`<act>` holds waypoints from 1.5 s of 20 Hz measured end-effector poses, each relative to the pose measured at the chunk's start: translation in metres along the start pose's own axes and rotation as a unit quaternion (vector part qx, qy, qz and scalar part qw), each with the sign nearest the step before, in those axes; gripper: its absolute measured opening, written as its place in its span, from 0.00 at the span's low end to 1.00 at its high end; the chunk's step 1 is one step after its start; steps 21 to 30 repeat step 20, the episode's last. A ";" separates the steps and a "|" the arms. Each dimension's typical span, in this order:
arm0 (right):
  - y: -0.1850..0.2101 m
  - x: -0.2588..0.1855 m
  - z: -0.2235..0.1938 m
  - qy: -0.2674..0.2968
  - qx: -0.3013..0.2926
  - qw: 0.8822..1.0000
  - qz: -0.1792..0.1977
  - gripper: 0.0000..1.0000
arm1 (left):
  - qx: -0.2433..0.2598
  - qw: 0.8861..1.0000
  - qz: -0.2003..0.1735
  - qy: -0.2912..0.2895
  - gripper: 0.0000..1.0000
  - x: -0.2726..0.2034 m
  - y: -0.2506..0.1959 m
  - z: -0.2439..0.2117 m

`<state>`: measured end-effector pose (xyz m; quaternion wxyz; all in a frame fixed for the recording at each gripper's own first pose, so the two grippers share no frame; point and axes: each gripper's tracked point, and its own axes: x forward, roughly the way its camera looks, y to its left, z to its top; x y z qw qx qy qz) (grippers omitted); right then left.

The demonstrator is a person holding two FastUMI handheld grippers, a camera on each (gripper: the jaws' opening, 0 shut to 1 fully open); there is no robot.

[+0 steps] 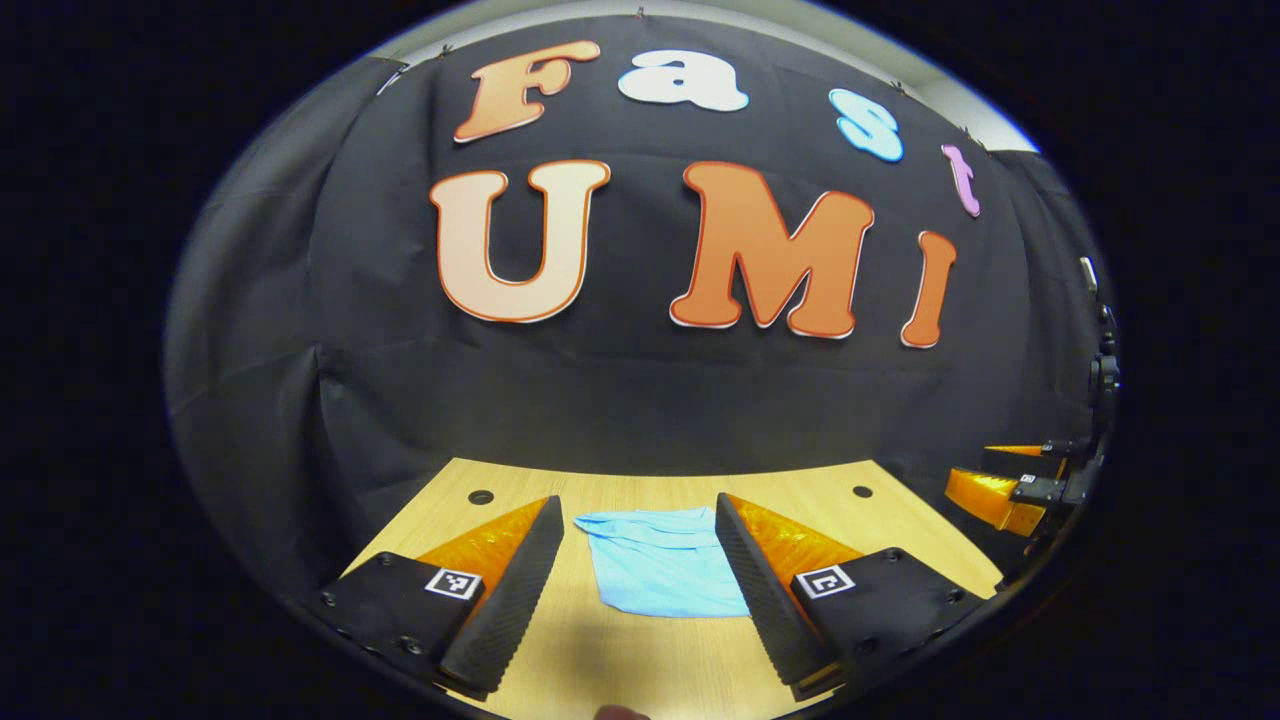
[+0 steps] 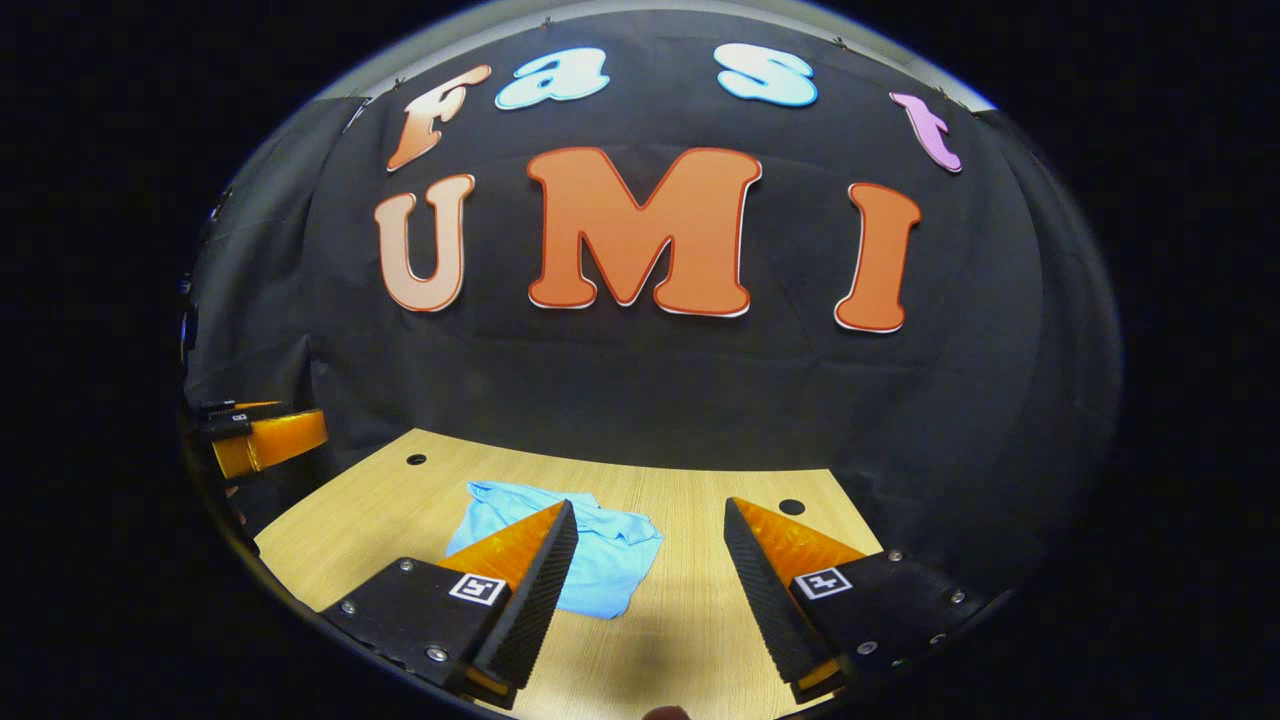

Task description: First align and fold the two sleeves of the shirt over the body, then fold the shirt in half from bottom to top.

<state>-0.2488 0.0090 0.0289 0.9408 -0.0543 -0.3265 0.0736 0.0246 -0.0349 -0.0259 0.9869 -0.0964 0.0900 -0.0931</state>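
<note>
**A recording booth, not a home**

I'm working in a staged booth: black cloth [image 1: 640, 400] hangs as the wall behind a bare wooden table [image 1: 650, 490] with drilled holes [image 1: 481, 497], and a strip of pale room wall [image 2: 700, 8] shows above the cloth.

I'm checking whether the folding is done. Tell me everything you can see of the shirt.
The shirt is light blue, thin, soft-looking fabric, lying flat on the wooden table as a compact, roughly rectangular bundle with wrinkles near its far edge. No sleeve sticks out, so it looks already folded. Both the left gripper and right gripper hang open, touching nothing.
</note>
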 end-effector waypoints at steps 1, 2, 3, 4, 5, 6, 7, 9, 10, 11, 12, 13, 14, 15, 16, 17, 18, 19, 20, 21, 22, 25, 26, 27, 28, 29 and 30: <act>-0.002 -0.012 0.000 -0.005 0.003 1.000 0.005 0.89 | -0.005 1.000 0.000 -0.011 0.98 -0.013 -0.005 0.004; -0.002 -0.025 -0.001 -0.008 0.005 1.000 0.011 0.89 | -0.009 1.000 0.000 -0.022 0.98 -0.026 -0.007 0.006; -0.002 -0.036 -0.003 -0.012 0.005 1.000 0.016 0.89 | -0.011 0.999 -0.001 -0.032 0.98 -0.040 -0.010 0.010; -0.002 -0.046 -0.004 -0.016 0.003 1.000 0.020 0.89 | -0.010 0.999 -0.001 -0.044 0.98 -0.053 -0.016 0.008; -0.003 -0.054 -0.004 -0.023 -0.001 1.000 0.021 0.89 | -0.006 0.999 0.002 -0.054 0.98 -0.063 -0.021 0.008; -0.004 -0.061 -0.005 -0.028 -0.004 0.999 0.022 0.89 | -0.001 0.998 0.005 -0.063 0.98 -0.073 -0.023 0.007; -0.004 -0.066 -0.007 -0.031 -0.006 0.999 0.024 0.89 | 0.005 0.997 0.009 -0.071 0.99 -0.080 -0.026 0.007; -0.003 -0.076 -0.011 -0.035 -0.007 0.999 0.030 0.89 | 0.023 0.997 0.018 -0.076 0.98 -0.094 -0.032 0.001; 0.000 -0.079 -0.012 -0.038 -0.009 0.999 0.035 0.89 | 0.030 0.996 0.021 -0.077 0.98 -0.098 -0.035 -0.003; 0.002 -0.082 -0.013 -0.042 -0.012 0.998 0.038 0.89 | 0.033 0.996 0.022 -0.076 0.98 -0.102 -0.038 -0.006; 0.004 -0.085 -0.016 -0.043 -0.014 0.998 0.040 0.89 | 0.033 0.996 0.024 -0.075 0.98 -0.103 -0.040 -0.011; 0.006 -0.086 -0.019 -0.042 -0.015 0.998 0.042 0.89 | 0.034 0.996 0.025 -0.074 0.98 -0.106 -0.041 -0.016; 0.008 -0.085 -0.022 -0.041 -0.015 0.998 0.043 0.89 | 0.035 0.996 0.026 -0.073 0.98 -0.107 -0.041 -0.021; 0.010 -0.085 -0.024 -0.038 -0.014 0.998 0.042 0.89 | 0.040 0.996 0.028 -0.069 0.98 -0.107 -0.039 -0.025; 0.011 -0.083 -0.027 -0.036 -0.013 0.998 0.042 0.89 | 0.042 0.996 0.032 -0.067 0.98 -0.106 -0.036 -0.030; 0.014 -0.082 -0.026 -0.037 -0.011 0.998 0.042 0.89 | 0.041 0.996 0.034 -0.068 0.98 -0.105 -0.032 -0.030; 0.018 -0.083 -0.026 -0.038 -0.011 0.998 0.041 0.89 | 0.037 0.996 0.037 -0.070 0.98 -0.102 -0.028 -0.030; 0.021 -0.081 -0.026 -0.039 -0.011 0.998 0.040 0.89 | 0.034 0.996 0.037 -0.071 0.98 -0.099 -0.025 -0.030; 0.022 -0.079 -0.026 -0.041 -0.011 0.998 0.038 0.89 | 0.035 0.996 0.038 -0.073 0.98 -0.096 -0.019 -0.029; 0.022 -0.079 -0.026 -0.041 -0.011 0.998 0.038 0.89 | 0.035 0.996 0.038 -0.073 0.98 -0.096 -0.019 -0.029; 0.022 -0.079 -0.026 -0.041 -0.011 0.998 0.038 0.89 | 0.035 0.996 0.038 -0.073 0.98 -0.096 -0.019 -0.029; 0.022 -0.079 -0.026 -0.041 -0.011 0.998 0.038 0.89 | 0.035 0.996 0.038 -0.073 0.98 -0.096 -0.019 -0.029; 0.022 -0.079 -0.026 -0.041 -0.011 0.998 0.038 0.89 | 0.035 0.996 0.038 -0.073 0.98 -0.096 -0.019 -0.029; 0.022 -0.079 -0.026 -0.041 -0.011 0.998 0.038 0.89 | 0.035 0.996 0.038 -0.073 0.98 -0.096 -0.019 -0.029; 0.022 -0.079 -0.026 -0.041 -0.011 0.998 0.038 0.89 | 0.035 0.996 0.038 -0.073 0.98 -0.096 -0.019 -0.029; 0.022 -0.079 -0.026 -0.041 -0.011 0.998 0.038 0.89 | 0.035 0.996 0.038 -0.073 0.98 -0.096 -0.019 -0.029; 0.022 -0.079 -0.026 -0.041 -0.011 0.998 0.038 0.89 | 0.035 0.996 0.038 -0.073 0.98 -0.096 -0.019 -0.029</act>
